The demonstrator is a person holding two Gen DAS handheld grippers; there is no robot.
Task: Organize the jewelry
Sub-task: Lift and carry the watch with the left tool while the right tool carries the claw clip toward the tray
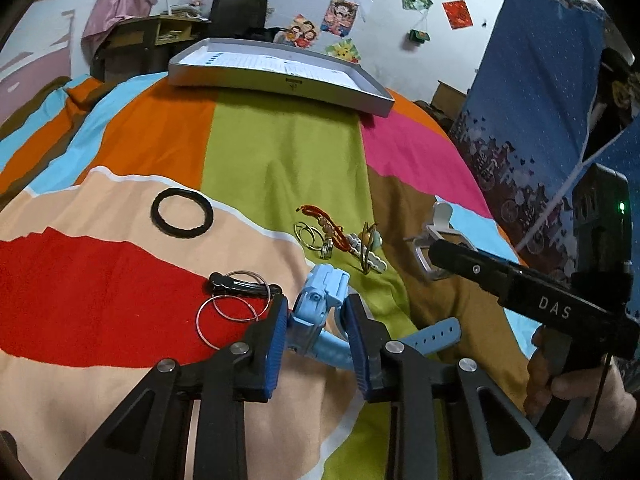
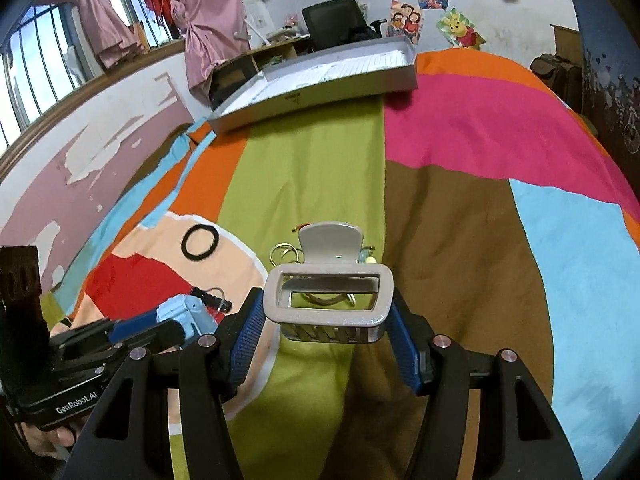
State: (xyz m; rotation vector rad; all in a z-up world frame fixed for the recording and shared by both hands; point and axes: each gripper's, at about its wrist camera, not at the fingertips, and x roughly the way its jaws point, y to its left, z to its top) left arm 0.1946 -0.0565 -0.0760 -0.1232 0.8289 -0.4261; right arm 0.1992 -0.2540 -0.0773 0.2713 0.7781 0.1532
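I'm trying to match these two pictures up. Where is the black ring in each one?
Left wrist view: the black ring lies left of centre, on the peach patch of the bedspread.
Right wrist view: the black ring lies left of centre, smaller, on the same peach patch.
Shared landmark: the grey tray at the far end of the bed.

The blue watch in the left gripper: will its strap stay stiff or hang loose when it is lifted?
The strap probably flops: it curves away from the watch and looks like soft rubber. The left gripper holds only the boxy case, so the strap may swing. The watch looks plastic, likely light.
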